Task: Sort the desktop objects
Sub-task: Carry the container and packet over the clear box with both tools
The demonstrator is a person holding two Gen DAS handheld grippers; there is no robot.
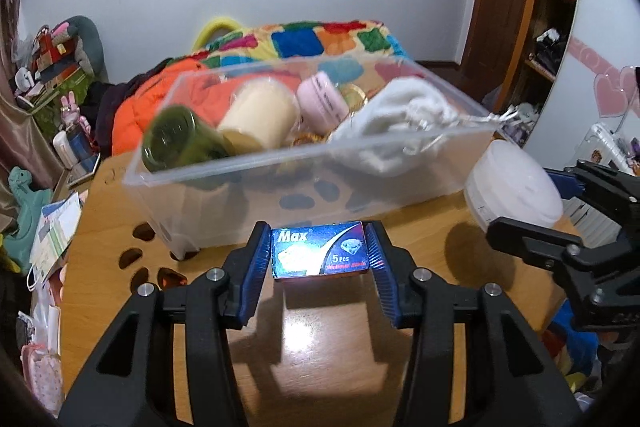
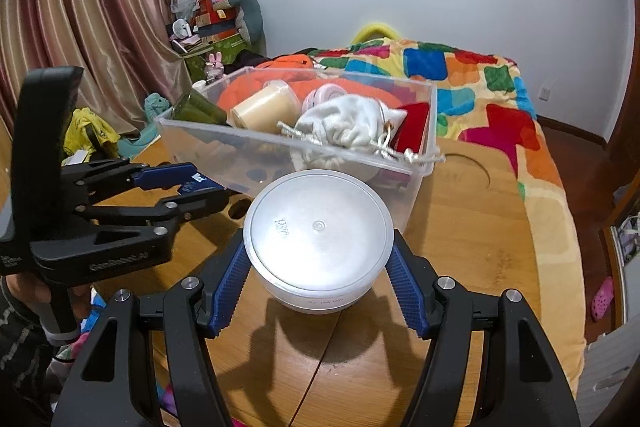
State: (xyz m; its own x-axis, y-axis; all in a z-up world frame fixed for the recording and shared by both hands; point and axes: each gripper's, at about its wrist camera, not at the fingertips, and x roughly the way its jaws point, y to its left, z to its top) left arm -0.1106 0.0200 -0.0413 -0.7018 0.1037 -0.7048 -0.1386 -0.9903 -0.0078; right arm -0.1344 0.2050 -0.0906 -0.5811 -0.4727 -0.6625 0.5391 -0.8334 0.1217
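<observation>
Desktop objects, shown mid-sort on a wooden table (image 2: pixel 472 227), ordered here by size. Largest is the clear plastic bin (image 1: pixel 360 163), standing at the far side of the table and serving, I judge, as the collecting vessel: it already holds a green bottle (image 1: pixel 176 143) lying on its side at the left end, a cream-coloured cylinder (image 1: pixel 260 115) leaning beside it, a pink jar (image 1: pixel 320 99), a white drawstring pouch (image 2: pixel 344 123) whose cord trails over the near rim, and a red item (image 2: pixel 416 127) at the right end; small gold pieces lie underneath, too blurred for me to name. Next, the round white tub (image 2: pixel 316 239) with a translucent lid, which I hold in the right gripper (image 2: pixel 318 267); its blue pads press the tub's two sides, just in front of the bin's near wall, and whether the tub rests on the table or is slightly raised I cannot tell. Smallest, the blue box (image 1: pixel 320 251) marked "Max" and "5 PCS", pinched flat between the fingers of the left gripper (image 1: pixel 318 255), close to the bin's near wall and apparently raised off the tabletop. Each piece is gripped across its width and faces the bin, an arrangement that I read as preparation for lifting both over the rim.
</observation>
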